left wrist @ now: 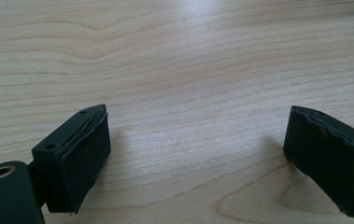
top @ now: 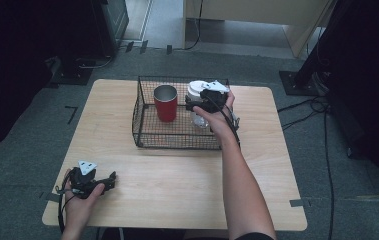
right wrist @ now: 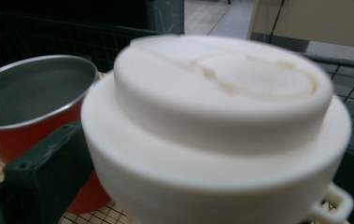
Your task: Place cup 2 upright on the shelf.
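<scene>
White-lidded bottle [right wrist: 216,130] bears no readable writing in right claw [top: 197,102].

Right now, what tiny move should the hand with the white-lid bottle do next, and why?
Probably lift straight up a little. The right gripper has its jaws on either side of the white-lidded bottle, which sits inside the wire basket right beside the red cup. Rising first should clear the cup and basket walls. The left gripper rests open on the table.
</scene>
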A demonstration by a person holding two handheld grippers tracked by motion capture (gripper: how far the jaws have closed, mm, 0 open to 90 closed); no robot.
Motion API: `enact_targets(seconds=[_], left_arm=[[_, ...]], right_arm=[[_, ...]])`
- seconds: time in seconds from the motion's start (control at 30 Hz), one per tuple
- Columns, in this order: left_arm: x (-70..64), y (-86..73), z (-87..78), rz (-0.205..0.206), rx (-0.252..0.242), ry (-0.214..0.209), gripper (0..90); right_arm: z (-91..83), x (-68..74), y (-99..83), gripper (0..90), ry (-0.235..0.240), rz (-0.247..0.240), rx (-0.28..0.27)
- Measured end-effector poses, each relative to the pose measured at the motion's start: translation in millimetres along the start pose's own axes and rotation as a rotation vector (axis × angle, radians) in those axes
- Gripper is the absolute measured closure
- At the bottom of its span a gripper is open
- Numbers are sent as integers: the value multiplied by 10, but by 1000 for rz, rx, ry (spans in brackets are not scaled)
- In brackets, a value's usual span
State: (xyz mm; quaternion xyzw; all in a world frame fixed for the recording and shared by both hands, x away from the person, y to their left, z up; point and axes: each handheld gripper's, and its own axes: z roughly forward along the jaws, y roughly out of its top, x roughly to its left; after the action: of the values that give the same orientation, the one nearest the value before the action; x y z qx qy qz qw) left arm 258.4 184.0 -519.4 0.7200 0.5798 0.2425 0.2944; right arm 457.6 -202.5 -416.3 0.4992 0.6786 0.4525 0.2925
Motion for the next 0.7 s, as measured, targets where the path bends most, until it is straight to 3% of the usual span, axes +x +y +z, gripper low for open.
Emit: enact_targets(seconds=[0.5,0.7], left_arm=[[-1,0,0,0,0,-1,82],[-1,0,1,0,0,0,82]], right_arm=[[-140,-21,82,0,-4,0,-24],[-192,69,119,11,-61,-24,-31]])
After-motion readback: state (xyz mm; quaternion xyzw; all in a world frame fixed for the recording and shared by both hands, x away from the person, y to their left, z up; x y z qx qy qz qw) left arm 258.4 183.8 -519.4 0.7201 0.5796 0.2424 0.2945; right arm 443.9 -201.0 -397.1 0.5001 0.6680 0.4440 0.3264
